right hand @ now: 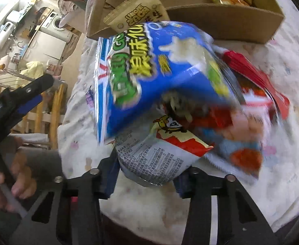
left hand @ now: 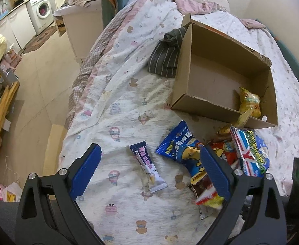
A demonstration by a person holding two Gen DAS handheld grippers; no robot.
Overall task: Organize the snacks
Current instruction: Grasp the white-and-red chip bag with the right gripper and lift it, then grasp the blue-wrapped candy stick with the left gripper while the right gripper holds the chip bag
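A cardboard box (left hand: 192, 65) lies open on the bed with a yellow snack bag (left hand: 248, 104) in its near compartment. My left gripper (left hand: 149, 169) is open and empty above a small dark blue snack bar (left hand: 147, 165). A blue snack bag (left hand: 182, 149) and other packets lie to its right. My right gripper (right hand: 145, 175) is shut on a silver-backed red snack packet (right hand: 155, 159), under a big blue chip bag (right hand: 159, 71). A brown packet (right hand: 137, 14) leans on the box wall (right hand: 220, 22).
A striped dark cloth (left hand: 165, 55) lies left of the box. The bed's left edge drops to the floor (left hand: 39, 77); a wooden rack (left hand: 0, 106) stands there. A washing machine (left hand: 40, 10) is far back. The left gripper shows in the right wrist view (right hand: 29, 96).
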